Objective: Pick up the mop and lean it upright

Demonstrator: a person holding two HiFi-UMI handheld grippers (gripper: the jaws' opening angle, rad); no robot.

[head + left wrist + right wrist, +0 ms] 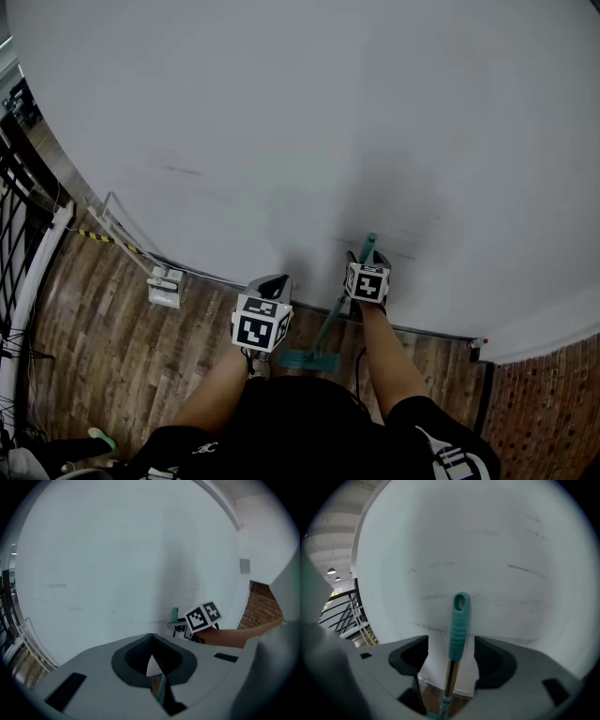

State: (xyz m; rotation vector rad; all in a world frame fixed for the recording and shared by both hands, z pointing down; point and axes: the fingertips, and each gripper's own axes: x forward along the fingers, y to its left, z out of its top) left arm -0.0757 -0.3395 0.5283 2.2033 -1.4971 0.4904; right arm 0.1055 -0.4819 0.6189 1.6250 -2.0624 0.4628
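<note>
Leaning against wall (281, 112), mop (459, 620) clears right gripper's (451, 645) spread fingers (408, 657).

Mop (332, 319) is standing almost straight up, tilted a bit so the top rests by the white wall (281, 112). Teal ribbed grip (458, 625) with a hang hole, shiny metal shaft (449, 677), flat teal head (307, 359) down on the wood floor (112, 319).

We look down on our left tool (273, 284) and right tool (364, 262), both near the white wall (300, 122). The teal mop (329, 321) stands tilted, its handle tip at the wall beside the right tool and its head on the wooden floor (112, 347). A black railing (19, 216) runs at left.
</note>
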